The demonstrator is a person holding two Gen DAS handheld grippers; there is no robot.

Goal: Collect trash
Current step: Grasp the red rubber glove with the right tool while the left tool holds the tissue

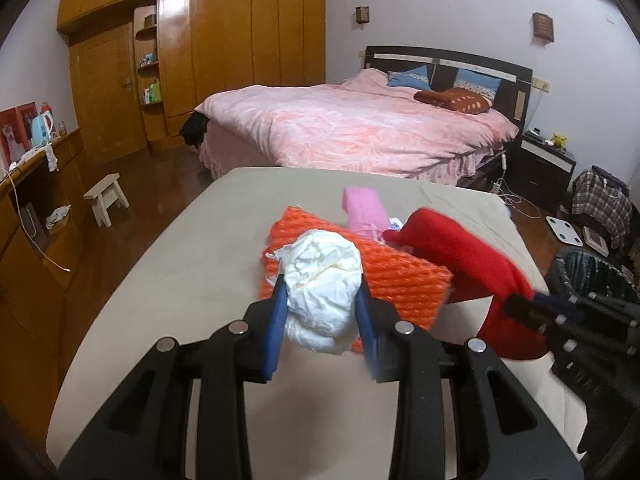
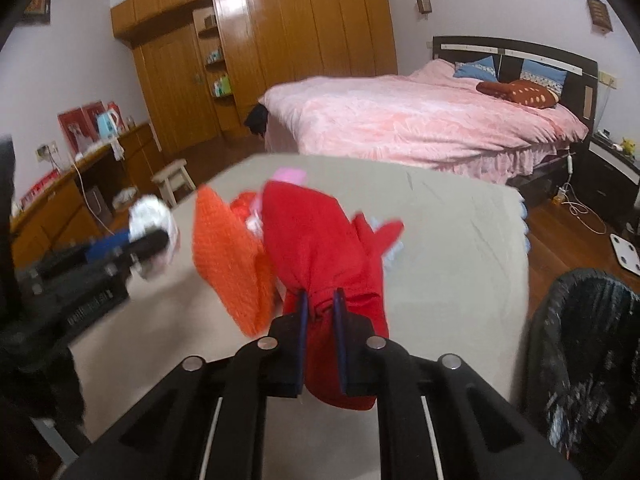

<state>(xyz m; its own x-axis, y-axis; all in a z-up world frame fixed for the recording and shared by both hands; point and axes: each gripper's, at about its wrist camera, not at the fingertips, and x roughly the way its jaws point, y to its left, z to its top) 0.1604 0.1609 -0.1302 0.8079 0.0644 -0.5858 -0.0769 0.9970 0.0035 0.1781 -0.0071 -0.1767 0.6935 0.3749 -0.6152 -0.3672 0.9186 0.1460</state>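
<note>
Jaws of your left gripper (image 1: 322,304) pinch a crumpled white paper wad (image 1: 322,284) above the desk (image 1: 180,280); your right gripper (image 2: 320,312), angled downward, clamps a bunched red cloth (image 2: 320,248) beside the black-lined trash bin (image 2: 588,344).

A crumpled white paper wad (image 1: 322,288) is sitting pinched between the blue pads of the left claw (image 1: 322,300), bulging out in front of them and raised off the beige surface (image 1: 180,280). A red cloth (image 2: 320,248) is hanging bunched in the right claw (image 2: 322,320), its narrow end squeezed between the pads while the rest is draping forward and a loose flap is sticking out to the right. Beyond both, an orange knitted piece (image 1: 400,280) is lying flat on the surface (in the right wrist view its near edge looks lifted), touching the red cloth. A black-lined trash bin (image 2: 588,360) is standing open just beside the surface's right edge.
</note>
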